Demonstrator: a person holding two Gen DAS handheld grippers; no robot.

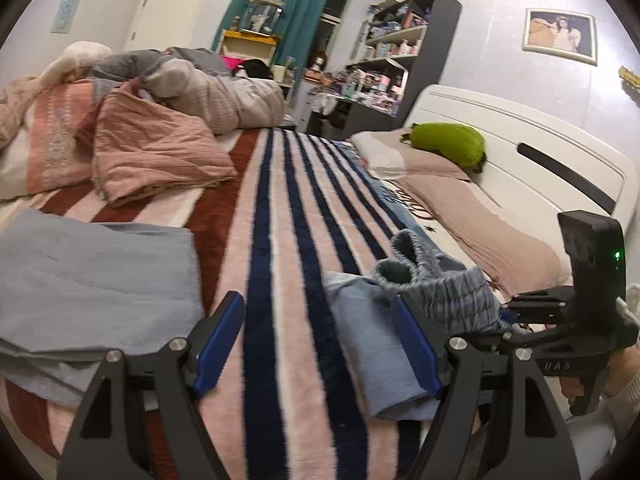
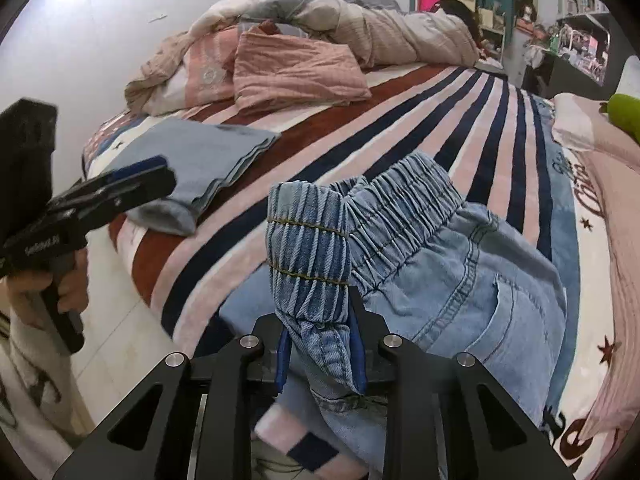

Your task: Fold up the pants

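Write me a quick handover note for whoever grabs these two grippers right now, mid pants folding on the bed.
Right gripper: shut on the elastic waistband of the denim pants, lifting it off the striped blanket.
Left gripper: open, holding nothing, hovering over the blanket beside the pants.
Done: a folded blue-grey garment already lies near the bed's edge.
Left: the denim pants are still bunched and not neatly folded; lay them flat, fold them, and set them down.

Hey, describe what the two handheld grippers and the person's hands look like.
Both the left gripper and right gripper are matte black frames with silver pivot bolts and blue finger pads. A green light shows on one body. Bare hand, cream sleeves.
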